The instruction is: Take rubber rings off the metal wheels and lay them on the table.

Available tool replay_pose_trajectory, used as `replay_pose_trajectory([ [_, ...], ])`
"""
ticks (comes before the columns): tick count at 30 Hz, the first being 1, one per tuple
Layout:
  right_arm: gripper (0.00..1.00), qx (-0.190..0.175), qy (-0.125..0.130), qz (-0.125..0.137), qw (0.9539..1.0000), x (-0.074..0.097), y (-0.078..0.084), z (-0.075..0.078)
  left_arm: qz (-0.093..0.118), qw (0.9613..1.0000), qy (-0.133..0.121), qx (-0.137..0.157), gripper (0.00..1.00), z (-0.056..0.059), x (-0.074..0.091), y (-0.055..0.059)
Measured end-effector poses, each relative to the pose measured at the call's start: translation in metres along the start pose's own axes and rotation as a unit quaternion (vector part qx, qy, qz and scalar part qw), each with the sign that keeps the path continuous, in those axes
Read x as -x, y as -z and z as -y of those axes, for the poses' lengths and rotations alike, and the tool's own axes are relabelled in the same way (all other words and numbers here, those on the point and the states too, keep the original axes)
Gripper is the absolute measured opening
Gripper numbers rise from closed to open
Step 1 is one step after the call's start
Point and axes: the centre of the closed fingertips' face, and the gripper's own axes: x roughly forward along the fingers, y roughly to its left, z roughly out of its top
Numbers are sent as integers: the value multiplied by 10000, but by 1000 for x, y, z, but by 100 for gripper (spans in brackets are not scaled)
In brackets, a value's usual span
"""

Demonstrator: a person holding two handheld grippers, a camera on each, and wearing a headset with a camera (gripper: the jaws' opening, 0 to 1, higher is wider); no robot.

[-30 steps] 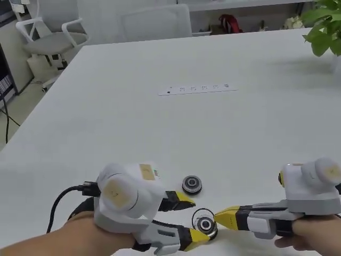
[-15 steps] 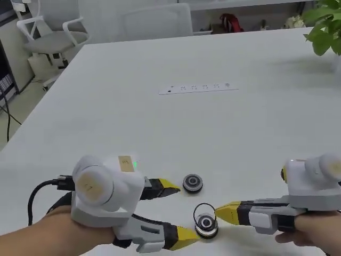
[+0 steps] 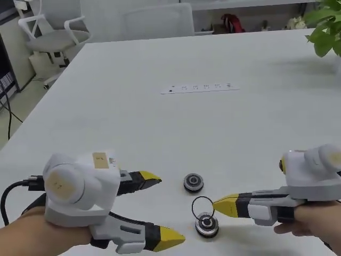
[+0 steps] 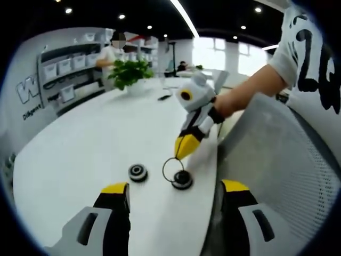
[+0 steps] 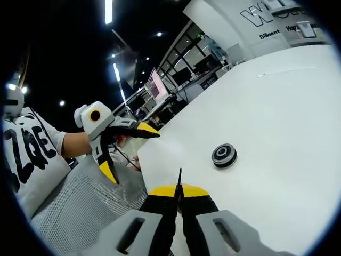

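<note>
— Bright in here, isn't it?
— Very. Ceiling strips (image 4: 184,16) pour even light down, so the white surface (image 3: 213,128) nearly washes out ahead of both tools. Only faint, soft shadows lie under the left tool (image 3: 166,208) and right tool (image 3: 218,205).
— Anything sharp?
— The thin rubber ring (image 3: 193,206) at the right tool's tip, dark on white. Windows (image 4: 213,50) behind that tool blow out in the left gripper view, and both gripper views bend at the edges, ceilings gone black.

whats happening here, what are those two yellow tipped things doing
A person works two handheld grippers at a white table. The right gripper is shut on a thin rubber ring, held right by a metal wheel. The left gripper is open, holding nothing. A second wheel close by looks to have its ring on.
</note>
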Motion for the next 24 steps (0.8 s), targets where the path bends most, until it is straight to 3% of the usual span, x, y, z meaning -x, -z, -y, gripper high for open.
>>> replay_pose_trajectory([
  [8,0,152,-124,-135,9997,-9,-9,-5,37,10000,16,88,75,-3,14,8],
  [18,0,313,-278,-419,9982,-27,-9,-18,-29,9999,-52,117,76,-11,27,16],
  [24,0,441,-340,-710,9959,-37,-2,-18,-68,9998,-153,125,77,-18,36,22],
])
